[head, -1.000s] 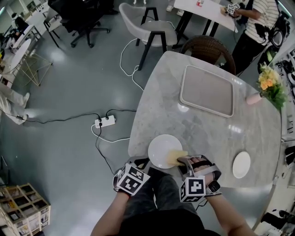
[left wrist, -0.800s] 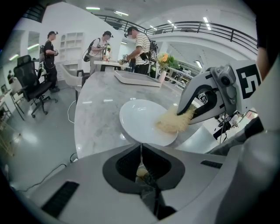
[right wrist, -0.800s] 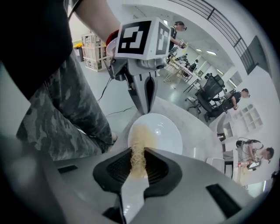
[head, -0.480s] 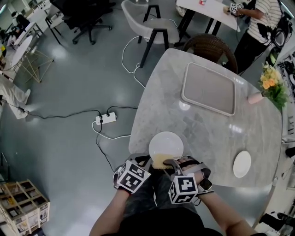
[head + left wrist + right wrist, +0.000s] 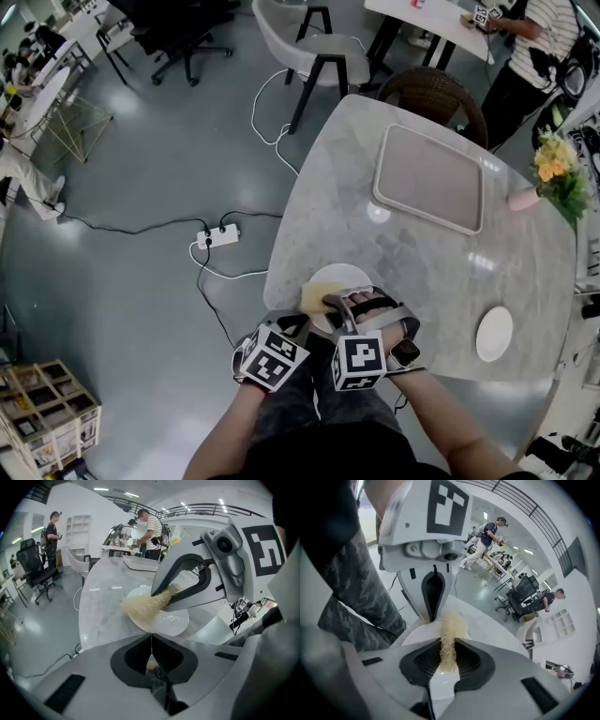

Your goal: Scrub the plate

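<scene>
A white plate [image 5: 349,278] lies at the near edge of the marble table [image 5: 422,253]. My left gripper [image 5: 302,324] is shut on the plate's near rim; its jaws meet over the rim [image 5: 151,631] in the left gripper view. My right gripper [image 5: 330,302] is shut on a yellow fibrous scrubber [image 5: 313,298], which rests on the plate's left side. The scrubber [image 5: 449,637] sticks out between the right jaws and reaches the left gripper's tips [image 5: 433,617]. From the left gripper view the scrubber [image 5: 143,605] lies across the plate [image 5: 174,619].
A grey tray [image 5: 431,178] sits at the table's far side and a small white plate [image 5: 494,334] at the near right. Flowers [image 5: 555,173] in a pink vase stand at the right edge. A wicker chair [image 5: 431,94] stands beyond; a power strip [image 5: 217,236] lies on the floor.
The right gripper has dragged the scrubber leftward across the plate, from its right side to its left edge. The left gripper has stayed on the rim.
</scene>
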`<action>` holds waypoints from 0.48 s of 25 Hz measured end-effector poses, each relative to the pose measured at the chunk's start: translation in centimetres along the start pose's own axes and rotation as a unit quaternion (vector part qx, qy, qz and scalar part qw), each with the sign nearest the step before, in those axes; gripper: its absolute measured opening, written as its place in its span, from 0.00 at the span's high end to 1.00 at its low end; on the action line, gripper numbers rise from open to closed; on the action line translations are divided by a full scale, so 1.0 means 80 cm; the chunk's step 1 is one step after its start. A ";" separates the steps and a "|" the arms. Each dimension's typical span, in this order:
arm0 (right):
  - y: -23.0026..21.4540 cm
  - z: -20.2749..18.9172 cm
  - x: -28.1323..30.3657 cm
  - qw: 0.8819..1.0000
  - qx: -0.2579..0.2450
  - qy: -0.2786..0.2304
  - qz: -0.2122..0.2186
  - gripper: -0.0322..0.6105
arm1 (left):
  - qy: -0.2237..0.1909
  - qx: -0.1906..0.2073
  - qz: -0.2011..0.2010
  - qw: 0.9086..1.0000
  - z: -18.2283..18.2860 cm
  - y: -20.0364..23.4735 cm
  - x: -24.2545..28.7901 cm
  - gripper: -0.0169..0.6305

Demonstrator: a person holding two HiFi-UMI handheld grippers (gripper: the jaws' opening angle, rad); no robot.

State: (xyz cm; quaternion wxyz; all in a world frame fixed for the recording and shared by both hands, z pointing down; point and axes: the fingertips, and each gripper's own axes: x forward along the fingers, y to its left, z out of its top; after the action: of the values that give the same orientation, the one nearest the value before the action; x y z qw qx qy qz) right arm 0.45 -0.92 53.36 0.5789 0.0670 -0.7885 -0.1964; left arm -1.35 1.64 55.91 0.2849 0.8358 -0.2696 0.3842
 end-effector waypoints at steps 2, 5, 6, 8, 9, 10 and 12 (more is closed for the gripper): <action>-0.013 -0.007 0.005 1.000 -0.008 0.011 -0.018 0.83 | 0.001 0.000 -0.001 1.000 0.000 0.000 0.001 0.95; -0.030 -0.023 0.010 0.999 -0.006 0.031 -0.039 0.83 | 0.003 -0.001 -0.001 1.000 -0.001 0.000 0.001 0.95; -0.034 -0.030 0.011 0.998 -0.003 0.038 -0.044 0.83 | 0.004 -0.001 -0.002 1.000 -0.002 -0.001 0.001 0.95; -0.040 -0.043 0.011 0.997 0.008 0.050 -0.052 0.83 | 0.003 -0.001 -0.002 1.000 -0.002 -0.001 0.002 0.95; -0.042 -0.050 0.010 0.997 0.014 0.056 -0.055 0.83 | 0.002 -0.001 -0.001 1.000 -0.002 -0.002 0.002 0.95; -0.043 -0.056 0.009 0.996 0.021 0.061 -0.057 0.83 | 0.001 -0.001 -0.001 1.000 -0.001 -0.002 0.002 0.95; -0.043 -0.069 0.004 0.995 0.034 0.069 -0.061 0.83 | 0.000 -0.002 0.000 1.000 0.001 -0.003 0.002 0.95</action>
State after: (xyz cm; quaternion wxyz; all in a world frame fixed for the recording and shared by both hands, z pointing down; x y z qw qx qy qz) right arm 5.12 -5.46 53.67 0.6164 0.1482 -0.7474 -0.1989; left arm -1.07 1.69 55.97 0.2865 0.8351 -0.2703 0.3839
